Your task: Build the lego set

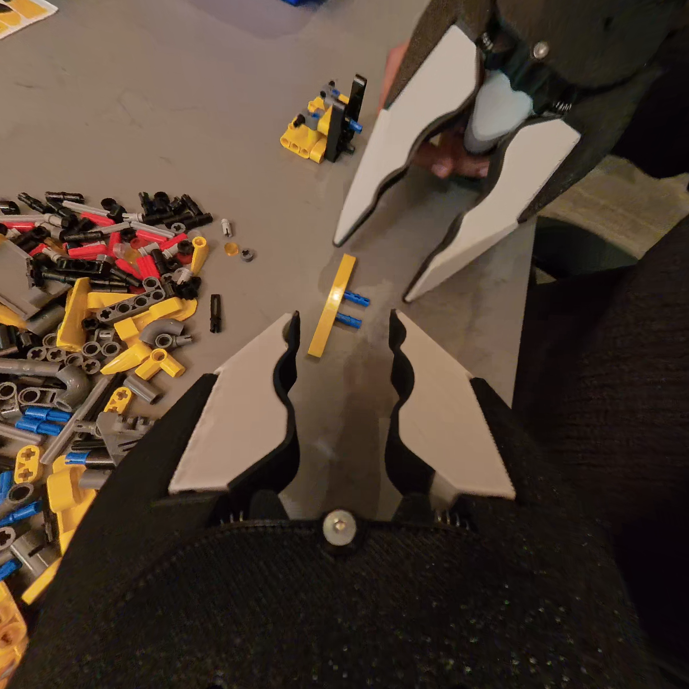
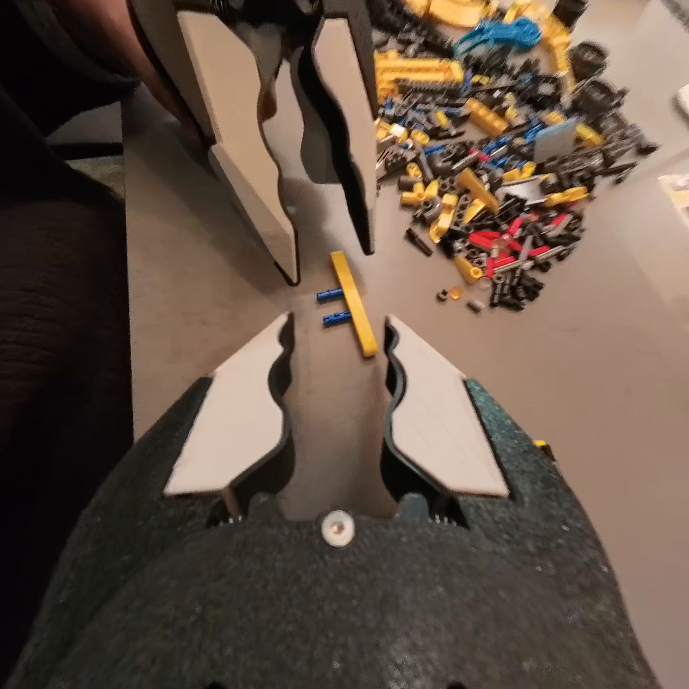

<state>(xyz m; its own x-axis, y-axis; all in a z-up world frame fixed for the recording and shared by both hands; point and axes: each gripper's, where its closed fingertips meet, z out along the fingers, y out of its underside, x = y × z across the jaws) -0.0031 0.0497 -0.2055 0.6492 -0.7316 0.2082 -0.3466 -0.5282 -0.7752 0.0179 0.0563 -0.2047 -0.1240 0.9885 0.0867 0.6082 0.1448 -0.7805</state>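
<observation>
A thin yellow beam [image 1: 333,305] with two blue pins [image 1: 352,309] stuck in its side lies on the grey table [image 1: 186,130]. My left gripper [image 1: 343,317] is open and empty, its tips on either side of the beam's near end. My right gripper [image 1: 373,270] is open and empty, facing the left one, tips just past the beam's far end. In the right wrist view the beam [image 2: 354,309] and pins [image 2: 333,307] lie between my right gripper [image 2: 337,320] and the left gripper [image 2: 332,266].
A large pile of loose yellow, black, grey, red and blue building parts [image 1: 85,335] lies left of the beam and also shows in the right wrist view [image 2: 503,167]. A small yellow and black assembly [image 1: 324,123] stands farther back. The table edge [image 1: 522,335] runs close on the right. Left and right tips are no more than a few centimetres apart.
</observation>
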